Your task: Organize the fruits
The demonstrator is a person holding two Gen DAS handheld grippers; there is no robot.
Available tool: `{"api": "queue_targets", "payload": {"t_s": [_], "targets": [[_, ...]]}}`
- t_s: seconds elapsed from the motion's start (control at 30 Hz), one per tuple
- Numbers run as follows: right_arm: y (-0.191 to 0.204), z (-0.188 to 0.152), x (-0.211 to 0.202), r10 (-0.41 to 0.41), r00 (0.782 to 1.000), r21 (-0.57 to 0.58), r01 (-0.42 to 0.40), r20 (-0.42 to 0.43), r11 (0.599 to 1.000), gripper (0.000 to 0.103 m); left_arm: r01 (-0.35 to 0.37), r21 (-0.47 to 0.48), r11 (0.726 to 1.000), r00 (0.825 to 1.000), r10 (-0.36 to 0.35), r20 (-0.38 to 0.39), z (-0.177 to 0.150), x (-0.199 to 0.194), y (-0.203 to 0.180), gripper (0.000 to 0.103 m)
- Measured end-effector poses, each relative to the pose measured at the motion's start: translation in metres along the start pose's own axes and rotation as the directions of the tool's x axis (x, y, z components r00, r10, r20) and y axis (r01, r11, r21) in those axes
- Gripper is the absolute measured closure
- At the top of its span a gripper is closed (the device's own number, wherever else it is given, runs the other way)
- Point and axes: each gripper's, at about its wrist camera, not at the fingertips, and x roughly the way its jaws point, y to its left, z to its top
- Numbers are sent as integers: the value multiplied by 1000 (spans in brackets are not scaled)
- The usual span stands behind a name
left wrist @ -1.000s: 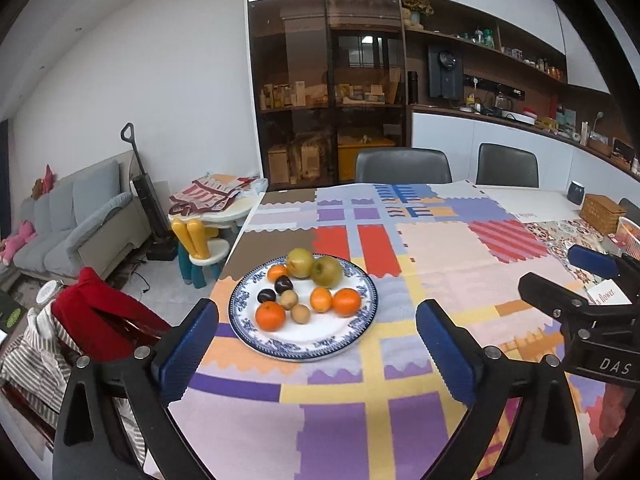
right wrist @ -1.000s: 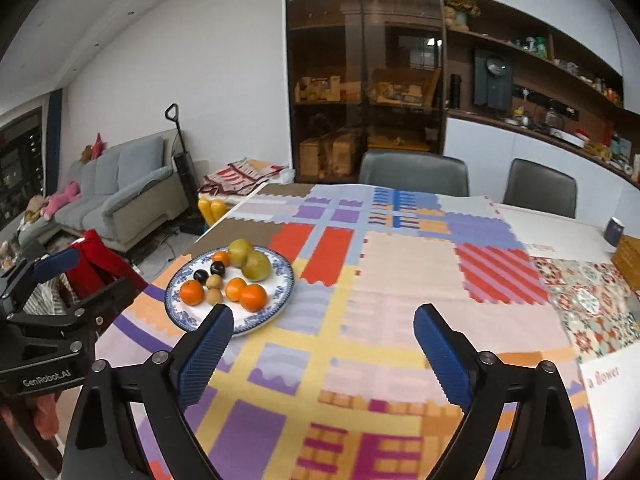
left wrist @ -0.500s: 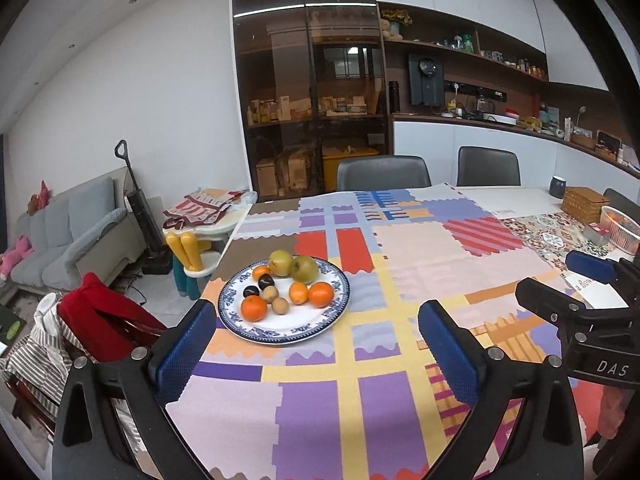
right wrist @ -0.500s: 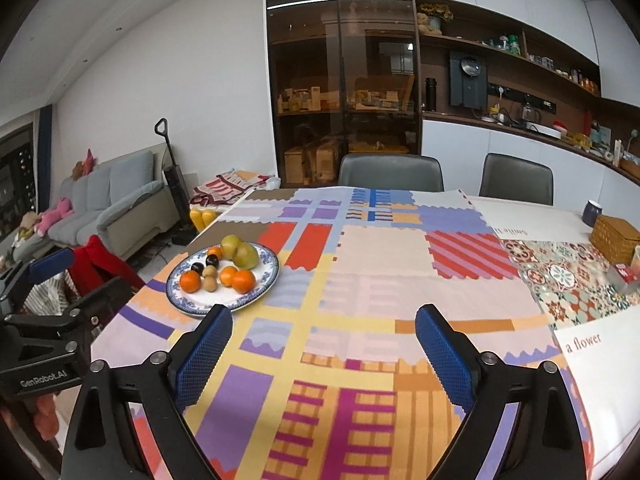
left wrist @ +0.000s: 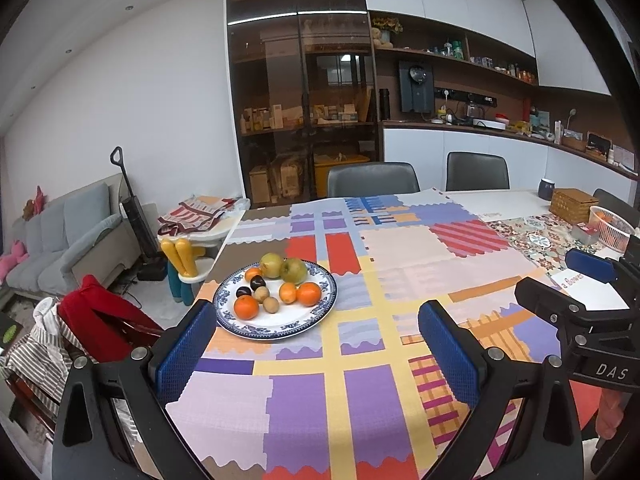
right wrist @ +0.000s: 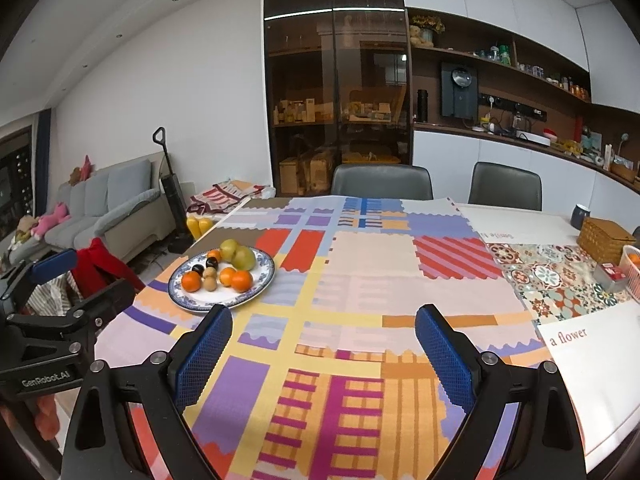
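A blue-patterned white plate (left wrist: 280,326) (right wrist: 262,278) rests on the left part of the patchwork tablecloth. It carries several fruits: two green pears (left wrist: 294,270) (right wrist: 244,258), oranges (left wrist: 309,293) (right wrist: 241,281), dark plums (left wrist: 243,292) and small brown fruits (left wrist: 270,304). My left gripper (left wrist: 316,354) is open with nothing between its blue pads, hovering over the near table edge just short of the plate. My right gripper (right wrist: 320,354) is open and empty too, further right over the cloth, with the plate ahead to its left.
A wicker box (right wrist: 606,238), a dark mug (right wrist: 580,216) and a pink mesh basket (left wrist: 610,226) with small items stand at the table's right end. Two grey chairs (right wrist: 382,182) stand behind the table. A red garment on a chair (left wrist: 100,312) sits at the left.
Both grippers have drawn back from the table, so more of the near cloth shows and the plate looks farther off. Both stay open and empty.
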Motion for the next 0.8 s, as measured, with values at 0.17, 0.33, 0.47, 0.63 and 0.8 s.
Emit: {"api": "queue_targets", "payload": {"t_s": [0.17, 0.33, 0.47, 0.63, 0.8], "targets": [[0, -1, -5, 2, 1000, -5, -2, 6, 1000, 9, 12, -2, 1000, 1000, -12, -6, 0, -2, -1, 0], [0, -1, -6, 3, 1000, -4, -3, 5, 1000, 9, 58, -16, 998, 998, -59, -16, 0, -7, -4, 0], [0, -1, -6, 3, 1000, -2, -3, 5, 1000, 9, 78, -25, 997, 996, -79, -32, -1, -5, -5, 0], [0, -3, -8, 1, 1000, 4, -1, 1, 1000, 9, 66, -18, 998, 997, -67, -35, -1, -2, -7, 0], [-1, -3, -8, 2, 1000, 10, -2, -5, 1000, 9, 37, -4, 999, 999, -38, -24, -1, -2, -8, 0]]}}
